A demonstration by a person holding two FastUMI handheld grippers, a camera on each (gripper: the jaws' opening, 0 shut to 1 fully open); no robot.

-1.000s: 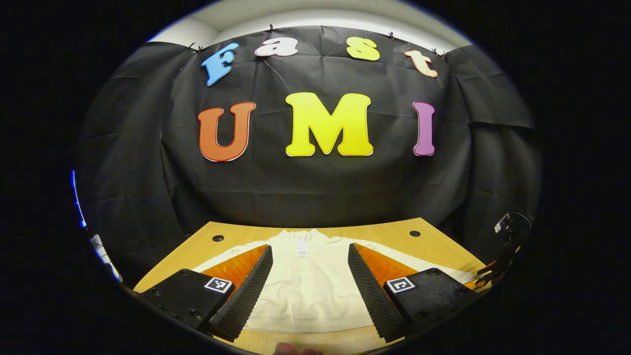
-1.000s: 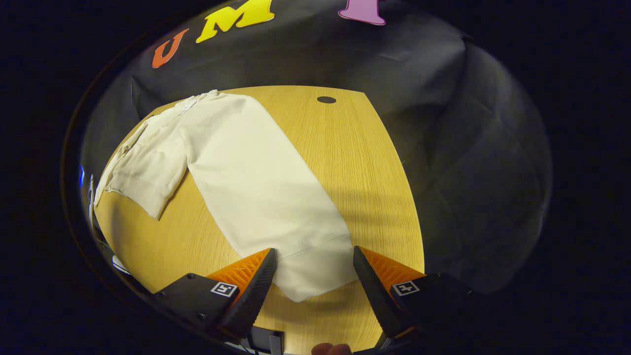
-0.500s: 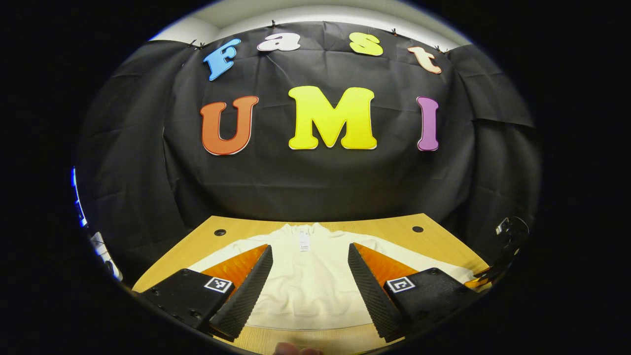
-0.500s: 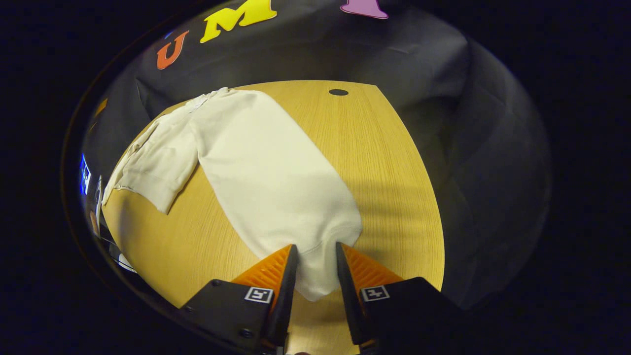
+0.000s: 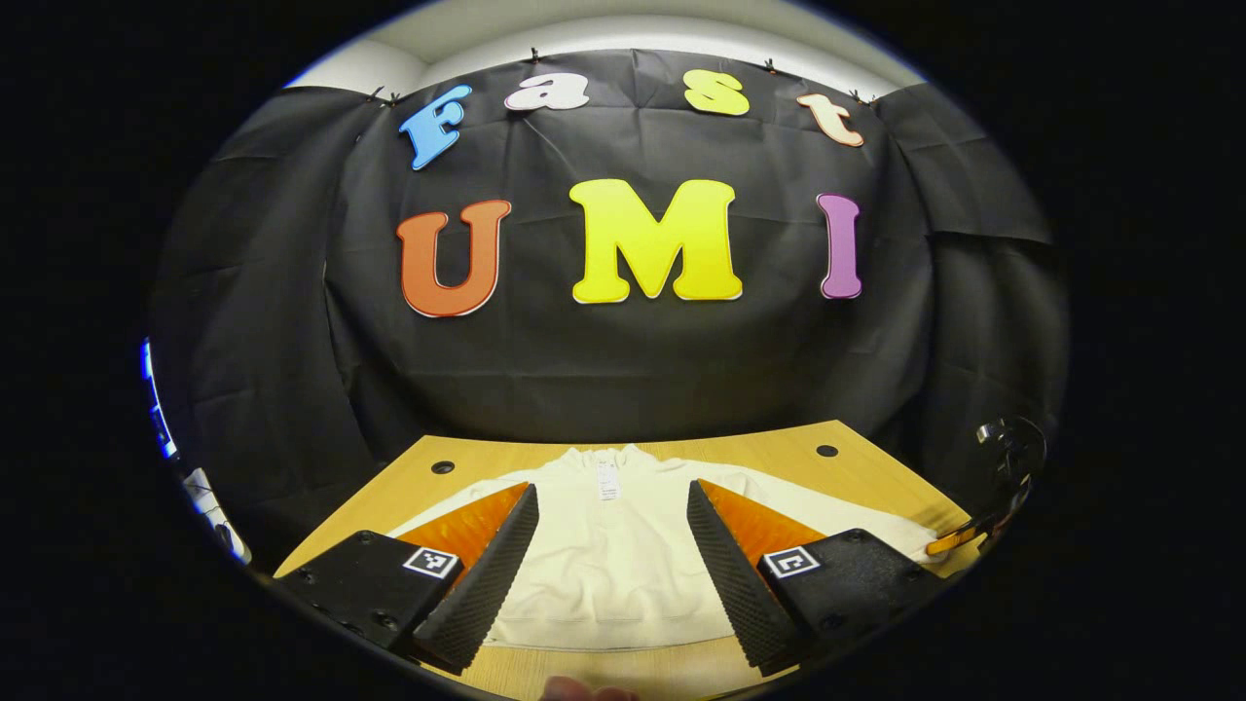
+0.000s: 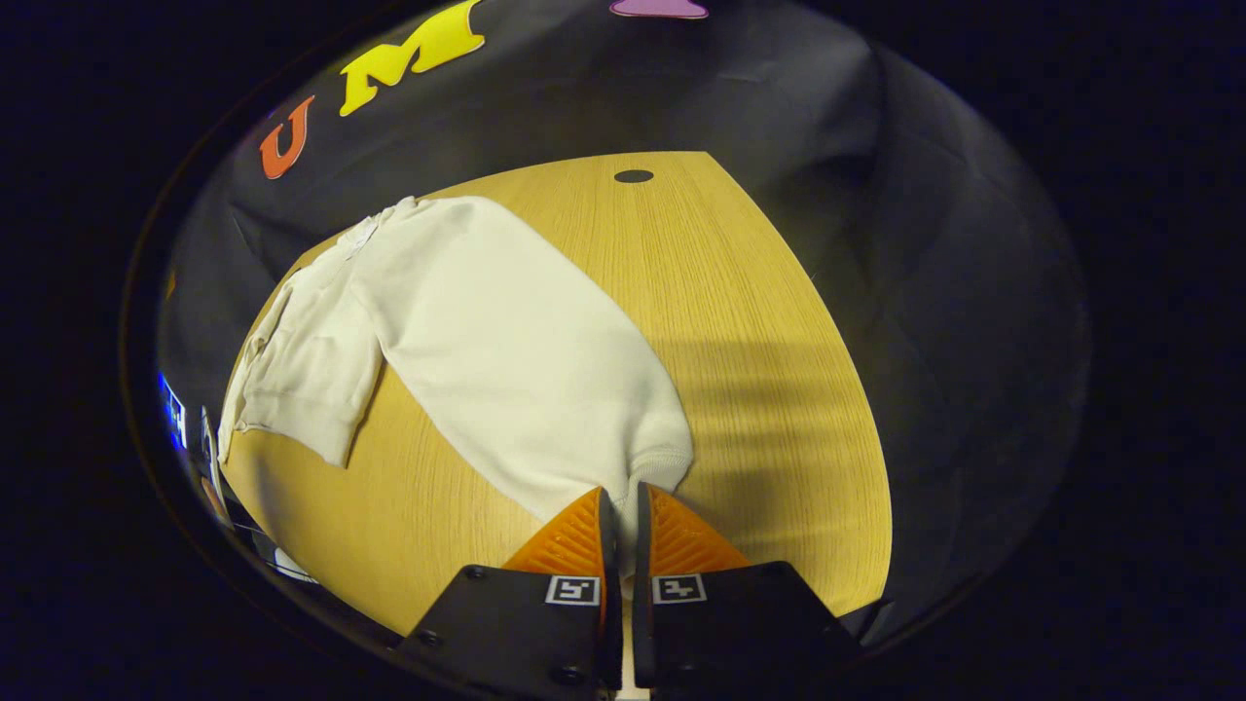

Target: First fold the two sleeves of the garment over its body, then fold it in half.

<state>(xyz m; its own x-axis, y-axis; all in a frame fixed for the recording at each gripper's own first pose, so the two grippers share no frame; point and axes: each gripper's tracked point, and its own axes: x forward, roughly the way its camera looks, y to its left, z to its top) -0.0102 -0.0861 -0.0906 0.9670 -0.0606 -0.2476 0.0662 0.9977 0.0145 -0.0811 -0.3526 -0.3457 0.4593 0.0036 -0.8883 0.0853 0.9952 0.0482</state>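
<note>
Here my right gripper pinches the sleeve cuff near the tabletop's near edge; my left gripper hangs wide above the hem. The garment lies flat toward the far edge, soft and light, so cuffs are probably the best holds.

Right tool clamped on sleeve cuff; cream garment flat on wooden table.
</note>
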